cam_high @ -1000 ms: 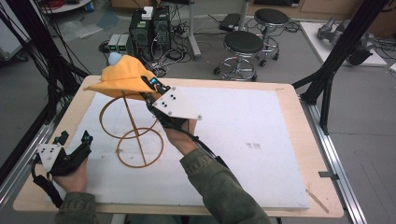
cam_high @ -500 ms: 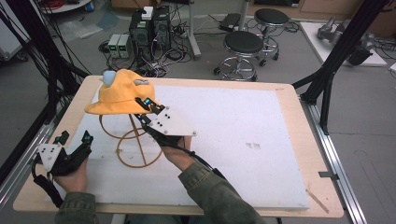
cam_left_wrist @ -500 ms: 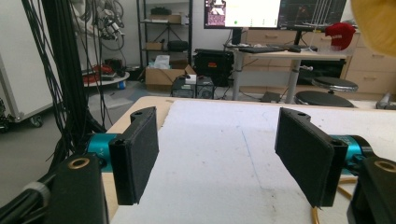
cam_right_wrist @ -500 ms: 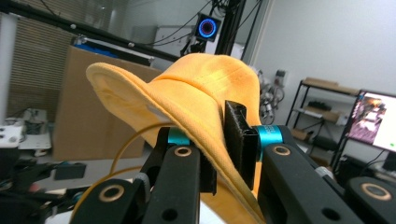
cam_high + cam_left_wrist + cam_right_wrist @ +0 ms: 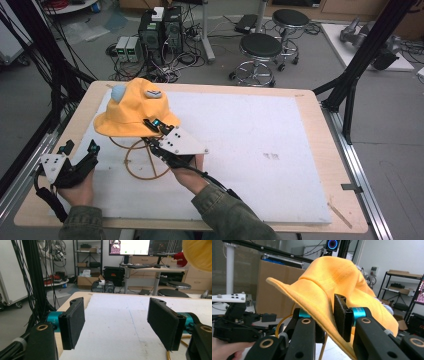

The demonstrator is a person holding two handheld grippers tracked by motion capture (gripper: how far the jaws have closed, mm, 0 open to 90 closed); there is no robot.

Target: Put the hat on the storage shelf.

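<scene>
Clearly the yellow hat (image 5: 134, 110), upper left of the high view atop the wire stand (image 5: 142, 159), is soft, light, floppy. Right gripper (image 5: 152, 131) pinches its brim edge w/ jaws easing apart; brim = best hold. Left gripper (image 5: 80, 152) spread, empty.

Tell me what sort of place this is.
Most likely a robotics lab or workshop: desktop computers with tangled cables on the floor, black frame struts around the table, and lit monitors on a desk behind.
</scene>
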